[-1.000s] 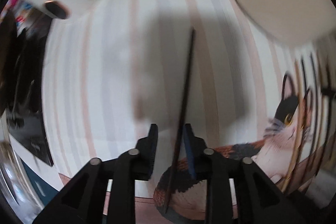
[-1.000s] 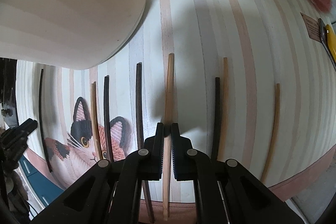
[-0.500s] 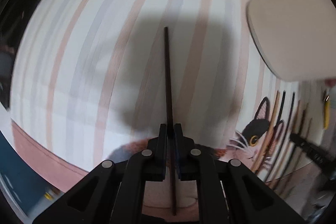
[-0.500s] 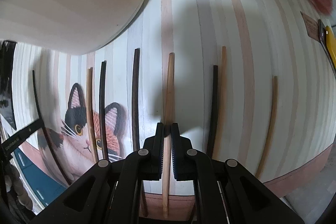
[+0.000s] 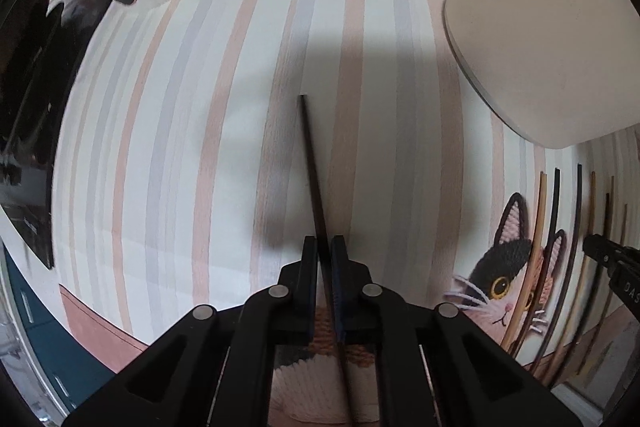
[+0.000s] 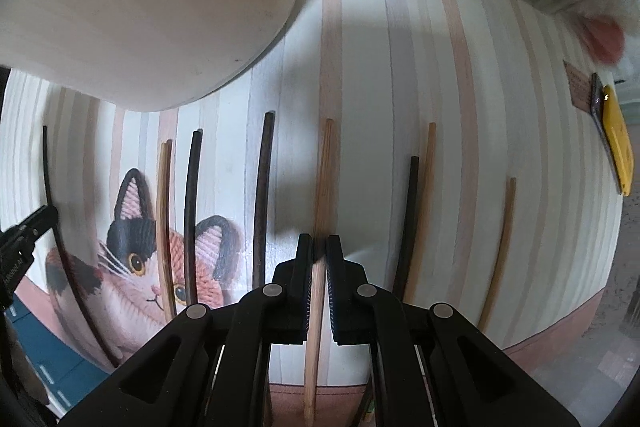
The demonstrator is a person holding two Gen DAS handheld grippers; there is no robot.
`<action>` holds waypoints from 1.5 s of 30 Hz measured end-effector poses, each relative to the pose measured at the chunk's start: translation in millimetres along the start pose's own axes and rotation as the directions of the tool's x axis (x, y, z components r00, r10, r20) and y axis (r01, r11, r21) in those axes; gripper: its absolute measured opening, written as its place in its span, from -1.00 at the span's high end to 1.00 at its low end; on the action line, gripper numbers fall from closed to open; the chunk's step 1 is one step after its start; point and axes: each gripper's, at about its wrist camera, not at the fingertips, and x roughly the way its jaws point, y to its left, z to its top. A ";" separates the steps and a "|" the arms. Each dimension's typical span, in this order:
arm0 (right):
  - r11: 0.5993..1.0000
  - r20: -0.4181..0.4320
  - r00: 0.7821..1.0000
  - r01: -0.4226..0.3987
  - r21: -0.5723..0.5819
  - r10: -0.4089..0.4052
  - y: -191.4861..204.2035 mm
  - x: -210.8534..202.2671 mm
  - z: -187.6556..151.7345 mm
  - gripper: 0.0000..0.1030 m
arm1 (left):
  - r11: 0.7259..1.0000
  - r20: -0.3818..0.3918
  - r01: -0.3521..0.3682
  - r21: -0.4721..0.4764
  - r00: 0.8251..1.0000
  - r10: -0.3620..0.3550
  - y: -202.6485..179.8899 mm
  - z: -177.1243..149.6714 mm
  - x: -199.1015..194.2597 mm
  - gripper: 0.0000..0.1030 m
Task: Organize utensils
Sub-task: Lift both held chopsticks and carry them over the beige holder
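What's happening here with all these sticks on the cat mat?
A person is sorting chopsticks with two tools. The left hand-held gripper is shut on a thin black chopstick, off on its own over the striped cat-print placemat. The right hand-held gripper is shut on a light brown wooden chopstick in the middle of a row of dark and light chopsticks lying side by side. A cream rounded board sits behind the row.
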 end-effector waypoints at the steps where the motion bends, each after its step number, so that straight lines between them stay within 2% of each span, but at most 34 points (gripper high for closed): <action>1: 1.000 0.008 1.000 -0.004 0.010 0.004 2.6 -2.5 -3.6 0.87 | 1.000 0.013 -0.013 0.008 1.000 0.013 -2.4 1.1 10.1 0.94; 3: 0.999 0.025 0.999 -0.022 0.029 0.021 2.5 -2.2 -13.0 0.87 | 1.000 0.045 -0.018 0.016 0.999 0.018 -8.6 -0.7 3.0 0.94; 9: 0.993 0.113 0.990 -0.095 0.070 0.086 -9.9 -20.9 -41.4 0.87 | 0.999 0.124 0.032 -0.014 0.992 -0.030 -6.3 -9.4 -36.5 0.94; 14: 0.988 0.201 0.973 -0.132 0.086 0.112 -17.2 -45.7 -63.2 0.87 | 0.997 0.177 0.065 -0.033 0.982 -0.058 -4.8 -19.8 -65.5 0.94; 18: 0.981 0.274 0.952 -0.171 0.096 0.139 -23.2 -68.5 -77.9 0.87 | 0.996 0.230 0.081 -0.048 0.971 -0.068 1.6 -31.4 -89.2 0.94; 24: 0.980 0.373 0.916 -0.186 0.071 0.147 -40.4 -124.6 -65.5 0.88 | 0.996 0.326 0.071 -0.050 0.944 -0.051 2.8 -44.0 -109.8 0.94; 33: 0.977 0.478 0.863 -0.210 0.046 0.163 -37.7 -155.9 -55.0 0.88 | 0.999 0.453 0.009 -0.044 0.892 0.012 -0.7 -40.0 -152.4 0.95; 38: 0.973 0.519 0.836 -0.227 0.030 0.179 -34.6 -177.5 -53.0 0.88 | 0.999 0.496 0.019 -0.048 0.868 0.007 1.1 -34.6 -176.1 0.95; 45: 0.960 0.547 0.803 -0.281 -0.002 0.236 -31.8 -217.4 -49.1 0.88 | 0.995 0.544 0.090 -0.044 0.837 -0.051 8.3 -30.7 -219.0 0.95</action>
